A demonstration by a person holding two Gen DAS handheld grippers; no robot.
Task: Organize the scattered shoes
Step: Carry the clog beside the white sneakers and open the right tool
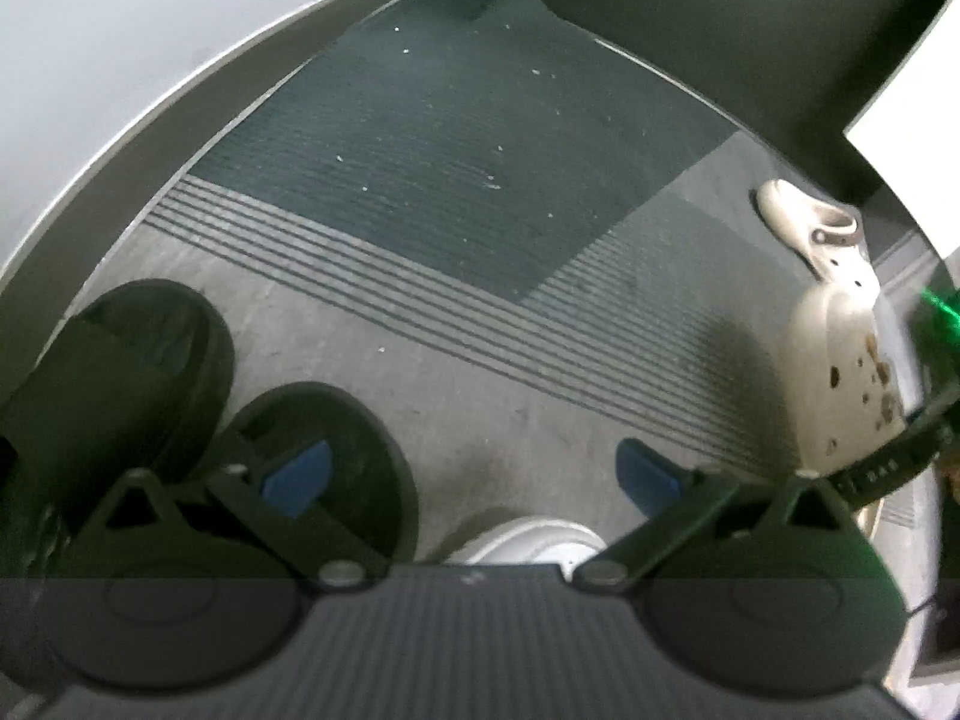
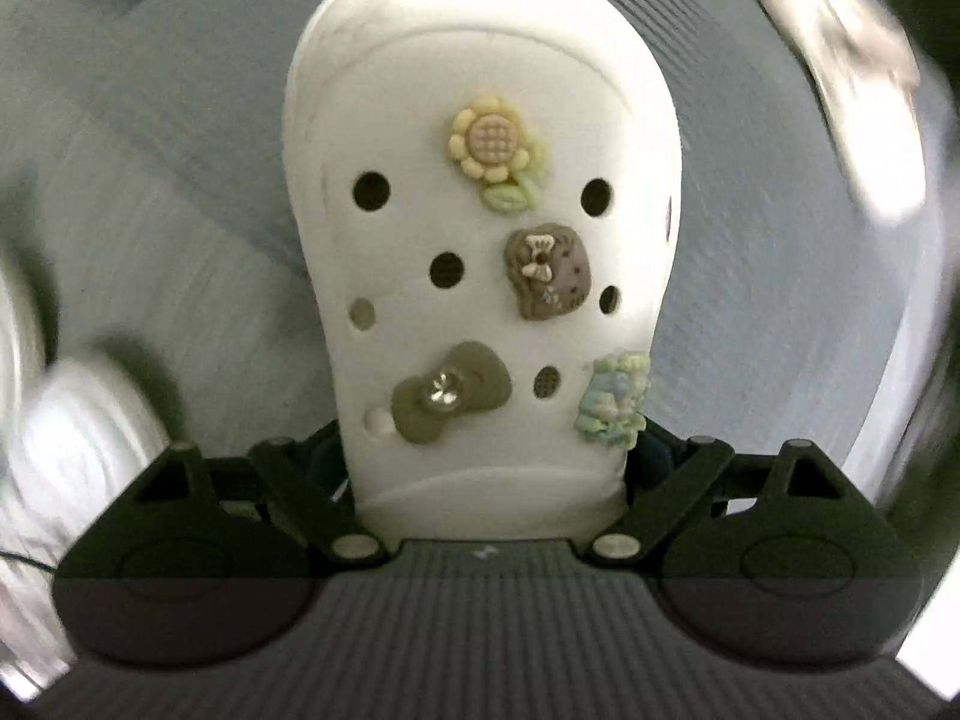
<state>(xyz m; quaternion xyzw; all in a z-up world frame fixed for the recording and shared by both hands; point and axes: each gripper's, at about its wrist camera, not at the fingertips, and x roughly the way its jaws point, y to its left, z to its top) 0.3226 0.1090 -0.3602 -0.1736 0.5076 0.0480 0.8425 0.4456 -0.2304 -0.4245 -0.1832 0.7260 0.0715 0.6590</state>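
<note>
A white clog [image 2: 480, 228] with flower and bow charms fills the right wrist view, toe pointing away. My right gripper [image 2: 486, 450] is shut on its heel end, one finger on each side, while the floor behind it is smeared with motion. A second white clog [image 2: 852, 90] is a blur at the upper right. In the left wrist view my left gripper [image 1: 474, 474] is open over bare floor, blue pads [image 1: 297, 471] wide apart. Two black slippers [image 1: 120, 372] lie at its left. The charmed clog [image 1: 840, 360] and the other clog [image 1: 804, 216] sit at the right edge.
A dark ribbed mat [image 1: 450, 150] covers the floor ahead, bordered by grey striped flooring [image 1: 420, 330]. A grey wall base [image 1: 120, 138] curves along the left. A dark bulky object [image 1: 750, 30] stands at the upper right. A white shoe toe [image 1: 528, 540] shows under the left gripper.
</note>
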